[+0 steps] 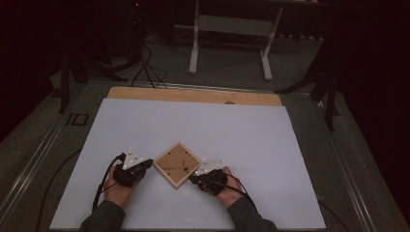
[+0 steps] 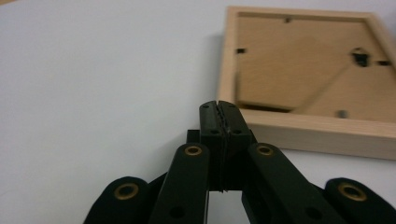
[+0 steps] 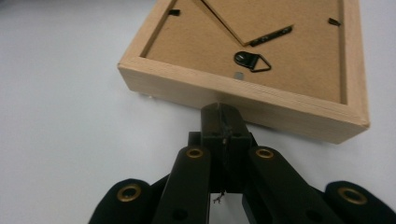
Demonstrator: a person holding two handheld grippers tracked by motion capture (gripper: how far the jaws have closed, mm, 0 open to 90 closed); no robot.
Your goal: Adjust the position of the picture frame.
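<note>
From above, the frame (image 1: pixel 177 165) lies back-up as a diamond, one corner pointing away, between the left gripper (image 1: pixel 147 164) and right gripper (image 1: pixel 194 177); each gripper view shows pressed-together, empty jaws at a frame edge, suggesting positioning, next perhaps opening to grasp.

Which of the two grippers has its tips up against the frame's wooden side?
The right gripper: its shut tips meet the picture frame. The left gripper stops just short.

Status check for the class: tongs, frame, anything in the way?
Left tongs shut, empty, tips at frame's edge. Right tongs shut, empty, against opposite side. Square light-wood picture frame face down on white tabletop. Nothing in the way.
</note>
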